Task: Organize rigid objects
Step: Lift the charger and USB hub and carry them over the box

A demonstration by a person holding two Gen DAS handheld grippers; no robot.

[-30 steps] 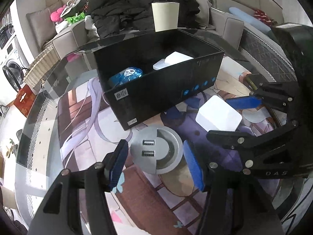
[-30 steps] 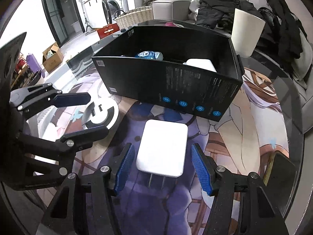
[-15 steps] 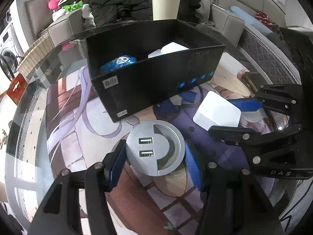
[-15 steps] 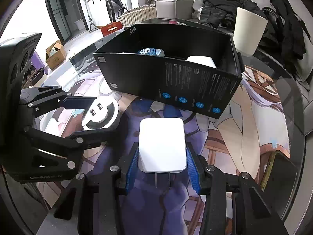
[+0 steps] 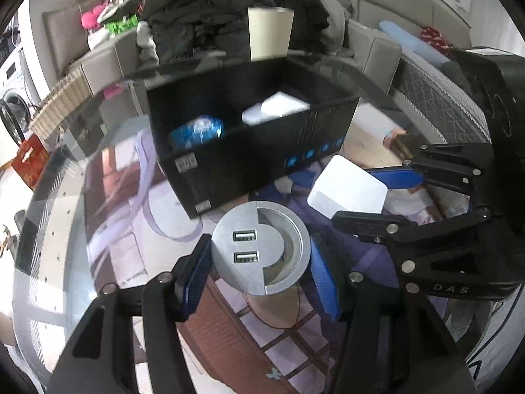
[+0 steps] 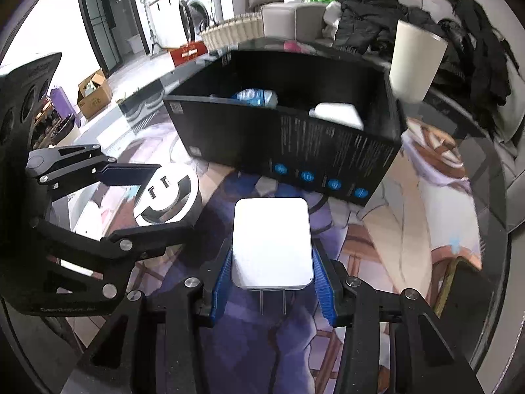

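Moved: both grippers closed in since 1 s back; then L pads stood wide of the USB hub & R pads wide of the charger, now each pair sits against its item. Both items look raised off the table vs before.
L gripper (image 5: 259, 272): blue pads clamped on either side of round silver USB hub (image 5: 261, 246); hub face w/ 2 USB ports tilted toward cam.
R gripper (image 6: 271, 279): blue pads pressed on L & R edges of white charger block (image 6: 271, 241); 2 metal prongs point back toward cam, between the fingers.
Hub vs charger: side by side, near, not touching; in the R wrist view hub (image 6: 167, 197) shows left of charger, inside L gripper's fingers (image 6: 131, 174).
Black box (image 5: 249, 144): open top, just beyond both items, on the table; row of blue round icons on near wall.
In box: blue wrapped item (image 5: 197, 131) at left end, white block (image 5: 279, 108) at right end.
Table (image 5: 108, 249): glass top over anime-print mat.
Cup (image 5: 269, 32): cream, upright, behind box's far wall.
Background: sofa w/ dark clothes pile (image 5: 203, 26); washing machine (image 6: 193, 13) far left in R wrist view.
Blur: L wrist view soft, box text unreadable.
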